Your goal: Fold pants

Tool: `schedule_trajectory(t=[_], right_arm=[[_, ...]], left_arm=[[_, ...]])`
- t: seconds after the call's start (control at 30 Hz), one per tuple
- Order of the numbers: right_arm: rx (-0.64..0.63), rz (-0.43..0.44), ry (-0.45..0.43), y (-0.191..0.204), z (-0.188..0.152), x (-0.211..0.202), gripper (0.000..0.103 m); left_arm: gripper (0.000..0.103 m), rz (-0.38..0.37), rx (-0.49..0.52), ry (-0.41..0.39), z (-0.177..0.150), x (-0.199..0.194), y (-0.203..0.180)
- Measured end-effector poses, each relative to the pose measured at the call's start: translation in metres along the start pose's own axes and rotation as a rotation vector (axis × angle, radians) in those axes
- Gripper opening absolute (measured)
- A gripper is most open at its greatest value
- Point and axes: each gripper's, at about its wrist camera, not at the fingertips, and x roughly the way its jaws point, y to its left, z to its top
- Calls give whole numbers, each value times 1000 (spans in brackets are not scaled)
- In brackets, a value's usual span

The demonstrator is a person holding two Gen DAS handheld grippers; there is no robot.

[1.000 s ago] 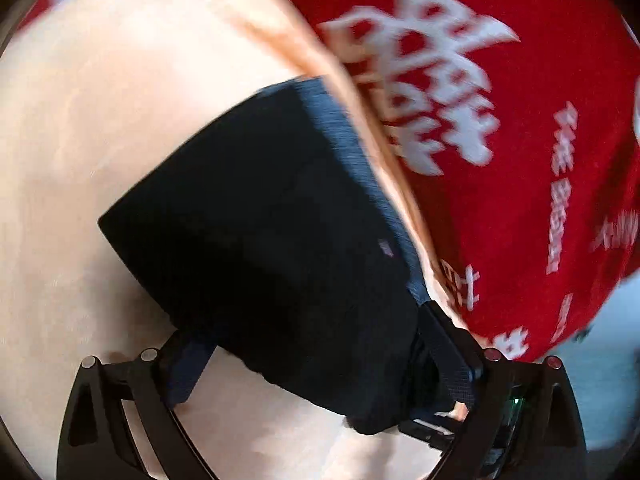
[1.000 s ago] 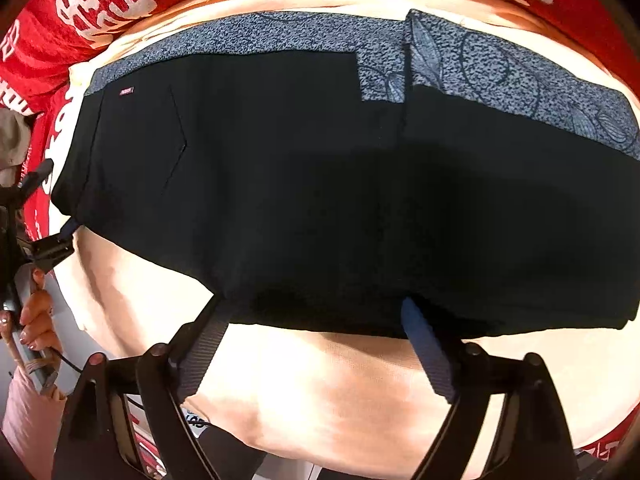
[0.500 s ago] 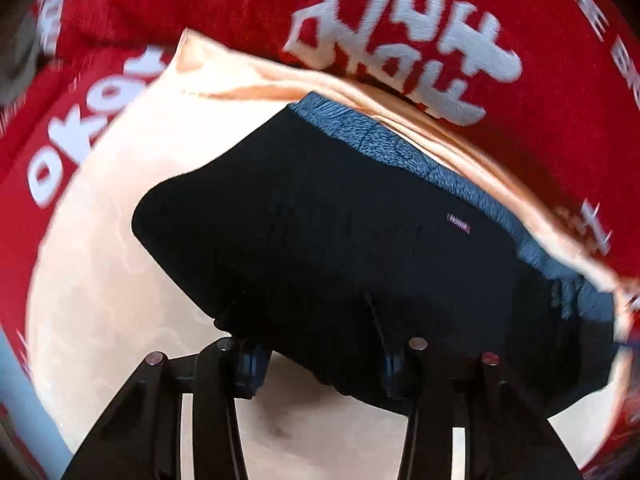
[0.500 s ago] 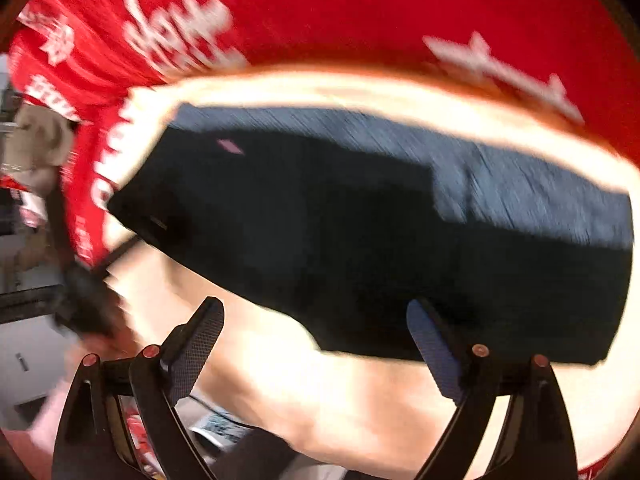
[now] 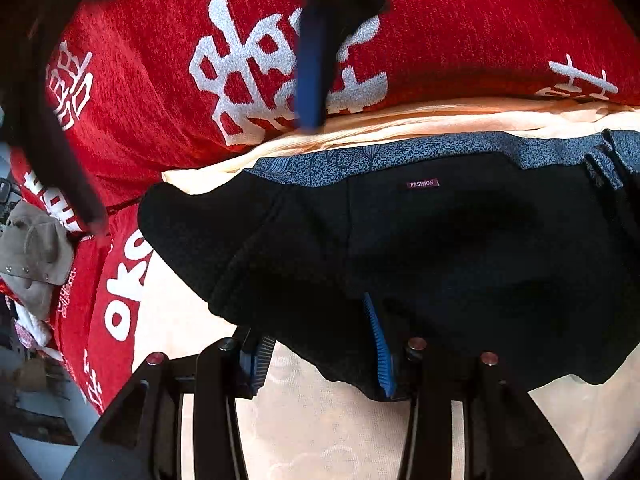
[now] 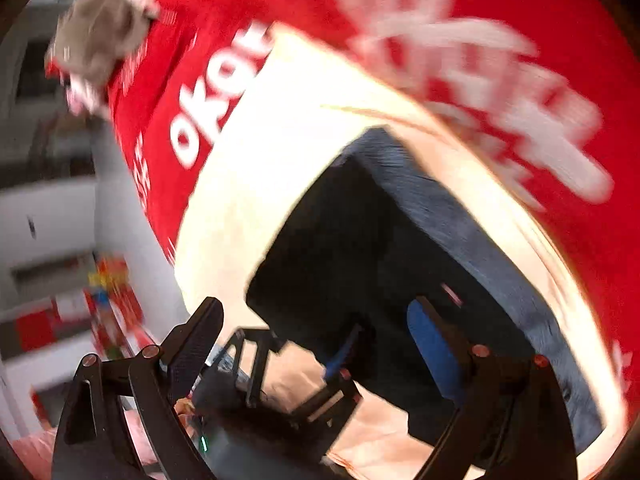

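The black pants (image 5: pixel 460 256) with a blue-grey patterned waistband and a small FASHION label lie folded on a cream cloth (image 5: pixel 328 420). My left gripper (image 5: pixel 320 340) is at the near edge of the pants, its jaws partly closed with black fabric lying between the blue pads. The right gripper shows at the top of the left wrist view (image 5: pixel 316 60) above the red blanket. In the blurred right wrist view my right gripper (image 6: pixel 316 328) is open and empty over the pants' (image 6: pixel 380 264) left end, and the left gripper (image 6: pixel 304 364) shows below it.
A red blanket (image 5: pixel 460 32) with white characters lies under the cream cloth, behind and to the left. A grey cap (image 5: pixel 36 252) sits at the far left. The bed edge and room clutter (image 6: pixel 60 280) are to the left.
The left gripper has swung round to the pants' near edge and narrowed on the fabric. The right gripper has let go, lifted and swept left, fast and blurred.
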Motion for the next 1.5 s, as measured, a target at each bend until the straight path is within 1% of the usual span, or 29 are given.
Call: schedule_trajectory(t=[0.03,0.07,0.13,0.2,0.23,0.27,0.3,0.33,0.4,0.47,0.5,0.63,0.73,0.77,0.87,0.97,1.03,1.07,1.13,1.2,1.27,1.33,1.4,1.43,1.5], right_arm=[[-25,-19,55,9,10,17,95],[-35,-35,87,11,13,27,95],[-33,-65,135,12,19,47,95],[-7,-72,164,7,22,60,94],[2,-72,178,4,21,65,81],[2,-57,182,1,19,68,42],[19,-2,182,-1,16,68,27],[37,8,170,-4,12,64,24],[37,18,126,-8,5,55,23],[22,54,72,-11,-11,37,23],[16,67,55,-15,-13,29,23],[53,187,-73,-40,-51,-19,23],[85,276,-186,-66,-92,-57,23],[98,303,-228,-76,-111,-69,23],[158,362,-344,-111,-165,-97,23],[222,385,-454,-150,-225,-117,23],[266,387,-513,-178,-264,-125,23],[304,398,-544,-196,-287,-127,23],[390,434,-592,-232,-324,-124,23],[477,459,-636,-271,-363,-112,23],[539,459,-646,-303,-387,-97,23],[595,460,-639,-331,-403,-77,23],[653,483,-618,-359,-411,-51,23],[674,505,-610,-369,-413,-39,23],[699,532,-611,-380,-416,-20,23]], left_arm=[[44,3,0,-2,-3,2,6],[44,7,2,-4,-3,1,5],[44,16,1,-9,-3,0,4],[44,26,2,-14,-2,-3,2],[44,22,4,-13,-1,-5,1],[44,14,5,-11,-1,-6,-1],[44,13,9,-15,0,-10,-3],[44,13,16,-27,2,-15,-6],[44,0,20,-48,8,-26,-7],[44,-21,25,-80,14,-43,-9],[44,-29,36,-99,17,-53,-12],[44,-80,79,-178,31,-100,-27],[44,-144,114,-233,41,-137,-48],[44,-164,128,-246,44,-147,-57],[44,-232,194,-285,56,-180,-96],[44,-300,263,-316,64,-202,-143],[44,-329,334,-333,66,-213,-183],[44,-344,379,-338,66,-217,-207],[44,-367,445,-346,64,-221,-243],[44,-389,526,-333,60,-218,-286],[44,-399,571,-309,55,-208,-314],[44,-394,617,-264,49,-194,-343],[44,-380,646,-218,45,-180,-358],[47,-369,659,-202,43,-175,-362],[57,-364,671,-177,42,-168,-359]])
